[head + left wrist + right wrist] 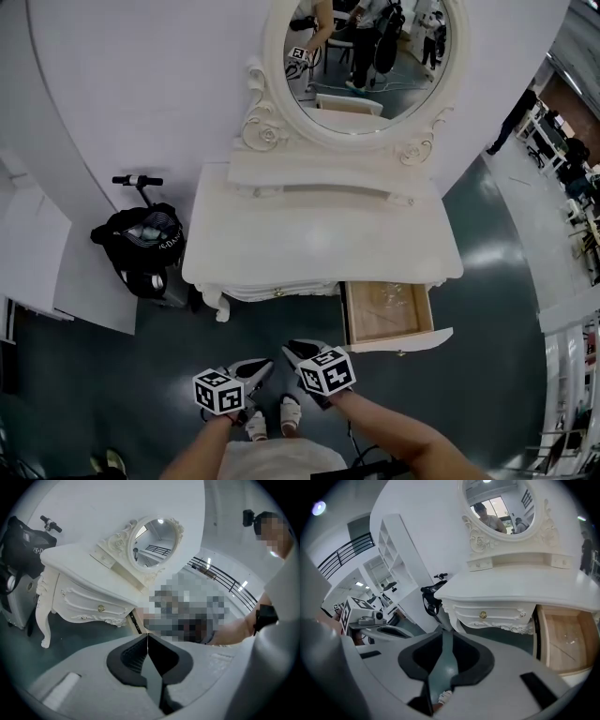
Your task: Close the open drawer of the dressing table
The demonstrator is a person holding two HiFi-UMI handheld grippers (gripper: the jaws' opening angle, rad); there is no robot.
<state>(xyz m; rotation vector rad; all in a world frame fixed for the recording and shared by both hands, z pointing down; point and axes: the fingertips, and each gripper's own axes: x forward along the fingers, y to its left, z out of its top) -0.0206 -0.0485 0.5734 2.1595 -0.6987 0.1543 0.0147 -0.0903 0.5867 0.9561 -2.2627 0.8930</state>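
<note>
The white dressing table (319, 234) stands against the curved wall, and its right-hand drawer (386, 311) is pulled out, showing a bare wooden bottom. Both grippers hang in the air in front of the table, short of the drawer and touching nothing. My left gripper (258, 367) has its jaws pressed together with nothing in them (147, 637). My right gripper (295, 349) is just left of the drawer's front; a narrow gap shows between its jaws (446, 637), with only floor behind. In the right gripper view the open drawer (565, 639) lies to the right.
A black scooter with a bag (141, 244) is parked left of the table. The oval mirror (366, 56) rises from the tabletop. The closed left drawer has a gold knob (483, 615). My feet (272, 417) stand on the dark green floor. White shelving (398, 550) is far left.
</note>
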